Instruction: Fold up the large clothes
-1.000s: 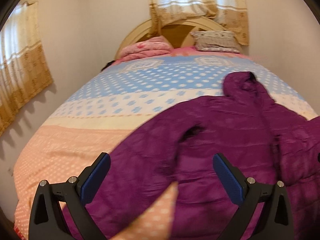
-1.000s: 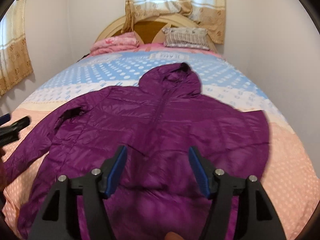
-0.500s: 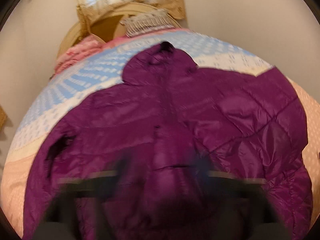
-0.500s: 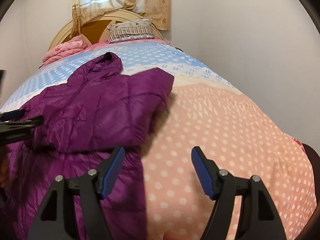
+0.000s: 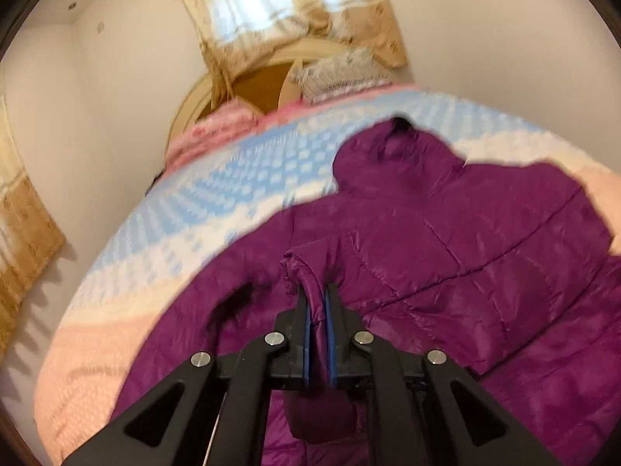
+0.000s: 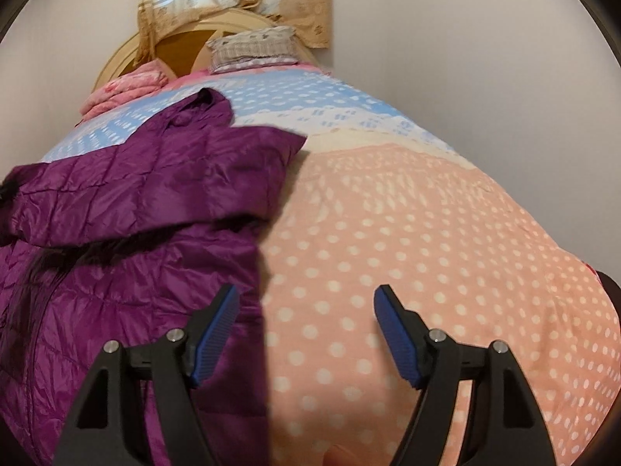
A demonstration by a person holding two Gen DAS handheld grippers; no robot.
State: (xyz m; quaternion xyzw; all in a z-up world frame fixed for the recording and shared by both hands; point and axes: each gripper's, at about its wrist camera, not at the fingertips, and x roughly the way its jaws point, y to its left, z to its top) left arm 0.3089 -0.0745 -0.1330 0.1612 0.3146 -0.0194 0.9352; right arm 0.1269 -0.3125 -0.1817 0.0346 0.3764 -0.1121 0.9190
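A large purple quilted hooded jacket (image 5: 465, 256) lies spread on the bed, hood toward the headboard. My left gripper (image 5: 316, 291) is shut on a raised fold of the jacket's purple fabric (image 5: 306, 268), near its left sleeve. In the right wrist view the jacket (image 6: 136, 202) fills the left half, with its right sleeve folded across the body. My right gripper (image 6: 306, 303) is open and empty above the jacket's right edge and the bare bedspread.
The bed (image 6: 427, 233) has a pink, white and blue dotted cover. A grey pillow (image 6: 252, 48) and a folded pink blanket (image 6: 124, 89) lie by the wooden headboard (image 5: 268, 85). Walls stand close on both sides. Curtains (image 5: 27, 225) hang at left.
My left gripper has closed on a fold of the jacket and lifted it. The right sleeve now lies folded across the body. My right gripper stays open over the jacket's right edge.
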